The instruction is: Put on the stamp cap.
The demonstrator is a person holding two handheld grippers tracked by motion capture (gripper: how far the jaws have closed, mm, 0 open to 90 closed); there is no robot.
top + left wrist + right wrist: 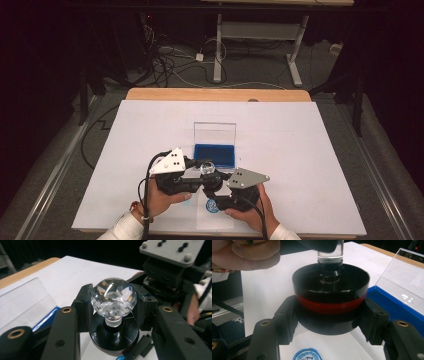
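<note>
The left gripper is clenched on the clear faceted crystal knob of a round stamp, its black pads pressing the knob from both sides. The right gripper is clenched lower down on the same stamp, grasping the round black stamp base with a red band from either side. The knob sits upright on a short clear neck rising from the middle of that base. The stamp is held just above the surface, between the two grippers, in front of the person's hands near the front edge, as seen in the high view.

Directly below the stamp lies a small white sheet of paper bearing a round blue ink print, close under the base. Just beyond the stamp stands a blue ink pad in a shallow case with its clear plastic lid raised upright at the back. All of this rests on a large white board that covers the wooden surface, whose bare edge shows at the far side. The person's left hand and right hand grip the tools from below, white sleeves at the wrists
</note>
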